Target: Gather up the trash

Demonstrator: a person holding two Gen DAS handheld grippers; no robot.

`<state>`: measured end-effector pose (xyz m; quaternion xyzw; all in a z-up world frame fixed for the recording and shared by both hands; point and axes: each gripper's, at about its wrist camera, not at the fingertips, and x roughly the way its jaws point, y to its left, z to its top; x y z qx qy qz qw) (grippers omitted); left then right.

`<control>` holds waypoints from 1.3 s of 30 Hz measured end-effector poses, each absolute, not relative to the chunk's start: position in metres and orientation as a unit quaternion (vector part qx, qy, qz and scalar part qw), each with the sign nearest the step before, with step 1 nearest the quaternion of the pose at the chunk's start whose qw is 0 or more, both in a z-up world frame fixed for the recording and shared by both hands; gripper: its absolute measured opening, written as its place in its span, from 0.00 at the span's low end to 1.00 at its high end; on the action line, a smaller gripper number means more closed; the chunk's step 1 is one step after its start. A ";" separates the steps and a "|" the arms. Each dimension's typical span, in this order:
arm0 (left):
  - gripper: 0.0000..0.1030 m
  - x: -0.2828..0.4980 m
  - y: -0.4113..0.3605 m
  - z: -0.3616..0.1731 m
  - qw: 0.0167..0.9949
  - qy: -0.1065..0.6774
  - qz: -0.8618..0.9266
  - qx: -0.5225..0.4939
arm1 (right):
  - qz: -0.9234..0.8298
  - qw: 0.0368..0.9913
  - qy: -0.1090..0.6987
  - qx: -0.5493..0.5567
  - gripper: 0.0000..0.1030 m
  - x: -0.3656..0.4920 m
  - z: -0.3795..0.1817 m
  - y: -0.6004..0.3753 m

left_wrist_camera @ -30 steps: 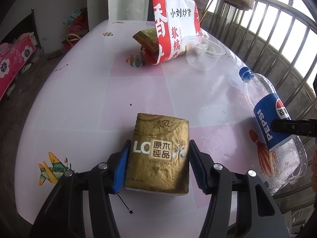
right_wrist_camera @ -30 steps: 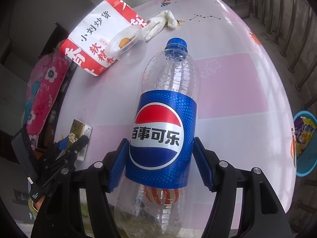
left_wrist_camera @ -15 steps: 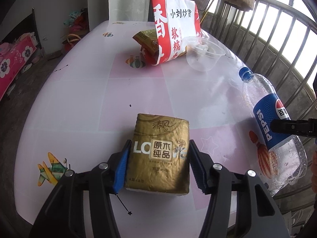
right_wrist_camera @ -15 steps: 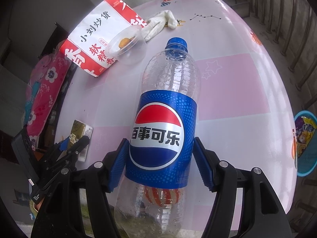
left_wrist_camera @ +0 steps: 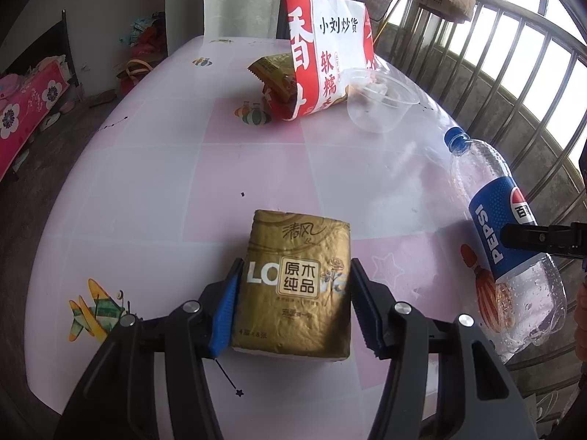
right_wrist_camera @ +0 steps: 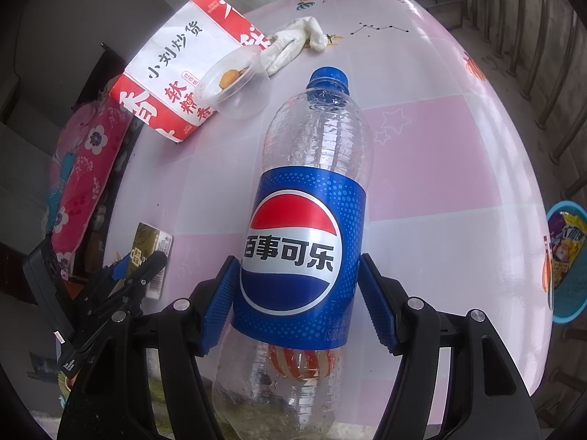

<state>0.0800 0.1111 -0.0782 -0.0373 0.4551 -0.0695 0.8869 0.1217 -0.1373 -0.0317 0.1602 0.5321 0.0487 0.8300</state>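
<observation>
Left wrist view: the left gripper (left_wrist_camera: 293, 304) straddles a gold plastic-wrapped tissue pack (left_wrist_camera: 295, 286) lying flat on the pink-and-white tablecloth (left_wrist_camera: 154, 190). The blue pad at 9 o'clock touches the wrapper; the one at 3 o'clock sits at its edge, so a firm clamp can't be confirmed. Right wrist view: the right gripper (right_wrist_camera: 297, 304) brackets an empty clear Pepsi bottle with blue label (right_wrist_camera: 304, 256), cap toward 12 o'clock, pads just beside the label. Both look poised for lifting as trash.
</observation>
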 end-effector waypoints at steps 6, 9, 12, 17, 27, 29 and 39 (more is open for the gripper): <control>0.56 0.079 0.112 -0.078 0.887 0.456 -0.067 -0.038 | 0.052 0.829 0.533 0.161 0.63 0.120 -0.031 -0.136; 0.57 0.079 0.112 -0.078 0.887 0.456 -0.067 -0.038 | 0.052 0.828 0.534 0.161 0.64 0.120 -0.031 -0.136; 0.59 0.079 0.113 -0.078 0.887 0.456 -0.066 -0.040 | 0.052 0.828 0.535 0.161 0.64 0.120 -0.030 -0.135; 0.61 0.078 0.114 -0.078 0.886 0.456 -0.067 -0.044 | 0.053 0.827 0.537 0.159 0.65 0.119 -0.030 -0.134; 0.64 0.078 0.115 -0.077 0.886 0.455 -0.069 -0.051 | 0.055 0.827 0.537 0.157 0.66 0.118 -0.028 -0.134; 0.65 0.078 0.117 -0.077 0.886 0.453 -0.075 -0.062 | 0.053 0.828 0.537 0.155 0.67 0.119 -0.027 -0.133; 0.67 0.074 0.135 -0.076 0.884 0.447 -0.092 -0.104 | 0.044 0.831 0.530 0.162 0.68 0.113 -0.027 -0.134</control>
